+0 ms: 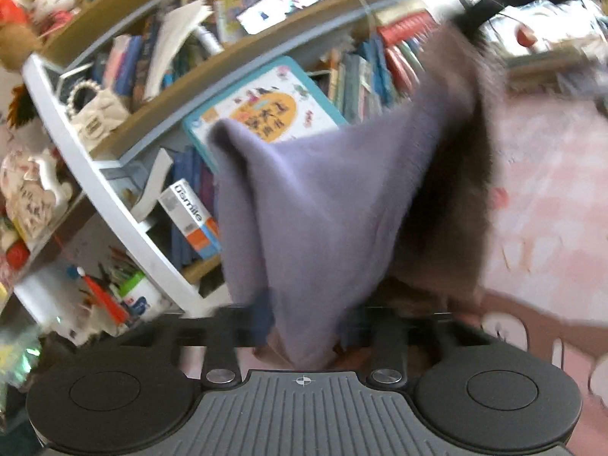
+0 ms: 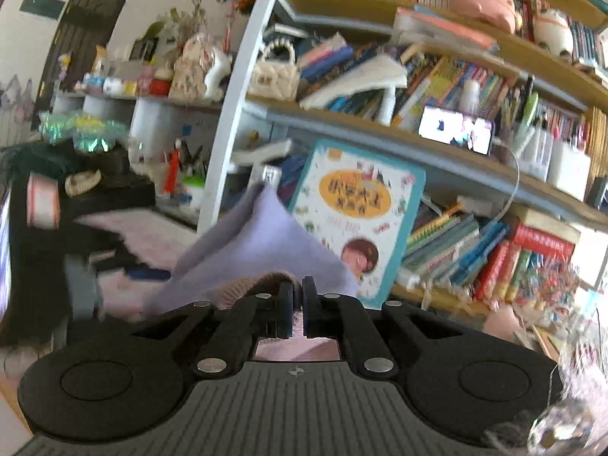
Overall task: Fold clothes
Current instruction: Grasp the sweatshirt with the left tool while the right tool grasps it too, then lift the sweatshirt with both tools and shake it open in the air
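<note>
A lavender garment (image 1: 326,197) with a brownish inner side hangs in the air in front of a bookshelf. In the left wrist view it runs down into my left gripper (image 1: 304,326). The cloth fills the gap between the blue pads (image 1: 266,315) and hides the fingertips. Its far corner stretches up to the right toward a dark blurred shape (image 1: 486,7). In the right wrist view my right gripper (image 2: 298,296) has its jaws nearly together on a pinkish-brown fold of the same garment (image 2: 262,235), which rises to a peak beyond the fingers.
A crowded bookshelf (image 2: 380,121) fills the background. A large picture book (image 2: 357,212) leans on it, with a white handbag (image 2: 275,72) and a lit phone (image 2: 456,129) higher up. A pink patterned surface (image 1: 551,190) lies below right. A dark cluttered table (image 2: 95,190) stands left.
</note>
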Demonstrator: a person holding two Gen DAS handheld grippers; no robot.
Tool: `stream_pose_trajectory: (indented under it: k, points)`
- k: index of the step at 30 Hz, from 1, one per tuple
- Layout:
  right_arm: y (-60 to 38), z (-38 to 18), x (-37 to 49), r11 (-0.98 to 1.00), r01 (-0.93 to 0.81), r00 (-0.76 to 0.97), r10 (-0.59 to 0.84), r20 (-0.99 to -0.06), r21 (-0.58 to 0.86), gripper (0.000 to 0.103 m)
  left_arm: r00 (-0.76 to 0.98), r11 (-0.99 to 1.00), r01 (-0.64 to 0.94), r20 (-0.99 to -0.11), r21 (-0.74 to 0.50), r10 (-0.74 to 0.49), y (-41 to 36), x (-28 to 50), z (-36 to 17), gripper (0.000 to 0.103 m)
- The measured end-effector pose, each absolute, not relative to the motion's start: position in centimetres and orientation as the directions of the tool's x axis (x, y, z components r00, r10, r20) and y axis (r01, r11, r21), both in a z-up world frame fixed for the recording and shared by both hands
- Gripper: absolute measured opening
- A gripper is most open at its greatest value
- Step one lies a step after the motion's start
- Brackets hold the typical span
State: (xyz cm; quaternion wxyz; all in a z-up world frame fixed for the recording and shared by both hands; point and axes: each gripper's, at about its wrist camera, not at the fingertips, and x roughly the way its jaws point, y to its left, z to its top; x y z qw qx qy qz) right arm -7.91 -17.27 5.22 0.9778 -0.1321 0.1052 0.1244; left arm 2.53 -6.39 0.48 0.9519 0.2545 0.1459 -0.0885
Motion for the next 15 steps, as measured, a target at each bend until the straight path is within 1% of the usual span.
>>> stream_pose_trajectory:
  k: [1, 2, 4, 5, 6, 8, 9, 11, 15]
  points:
    - [-17.6, 4.9, -8.1, 0.933, -0.28, 0.941, 0.22, -0.259, -0.226, 0.004, 0.944, 0.88, 0.24, -0.31, 0.409, -0.114, -5.7, 2.5, 1.3, 0.016]
    - [-17.8, 4.5, -8.4, 0.93, -0.297, 0.931, 0.232, -0.281, -0.218, 0.009, 0.949, 0.901, 0.237, -0.286, 0.362, -0.135, -5.0, 2.3, 2.3, 0.015]
    - [-18.0, 3.8, -9.0, 0.918, -0.34, 0.908, 0.264, -0.326, -0.203, 0.037, 0.964, 0.922, 0.213, -0.22, 0.322, -0.146, -4.0, 1.8, 4.5, 0.013]
    - [-17.9, 3.4, -9.3, 0.912, -0.36, 0.896, 0.279, -0.346, -0.198, 0.066, 0.971, 0.928, 0.203, -0.188, 0.314, -0.149, -3.7, 1.5, 5.6, 0.012]
    - [-17.7, 2.9, -9.6, 0.901, -0.386, 0.881, 0.298, -0.367, -0.197, 0.073, 0.975, 0.931, 0.197, -0.157, 0.307, -0.154, -3.4, 1.1, 6.7, 0.012]
    - [-16.7, 1.9, -10.0, 0.876, -0.435, 0.853, 0.327, -0.407, -0.209, 0.075, 0.979, 0.934, 0.196, -0.11, 0.297, -0.17, -3.2, 0.2, 8.7, 0.01]
    - [-16.0, 1.3, -10.0, 0.864, -0.451, 0.842, 0.328, -0.429, -0.224, 0.078, 0.98, 0.936, 0.199, -0.084, 0.292, -0.182, -3.1, -0.4, 9.8, 0.01]
    - [-14.5, 0.0, -9.9, 0.842, -0.469, 0.828, 0.316, -0.463, -0.264, 0.079, 0.978, 0.937, 0.206, -0.037, 0.282, -0.204, -3.0, -1.6, 11.5, 0.01]
    - [-11.9, -1.7, -9.4, 0.822, -0.482, 0.82, 0.302, -0.486, -0.303, 0.079, 0.971, 0.937, 0.22, 0.03, 0.271, -0.237, -2.9, -3.6, 14.4, 0.01]
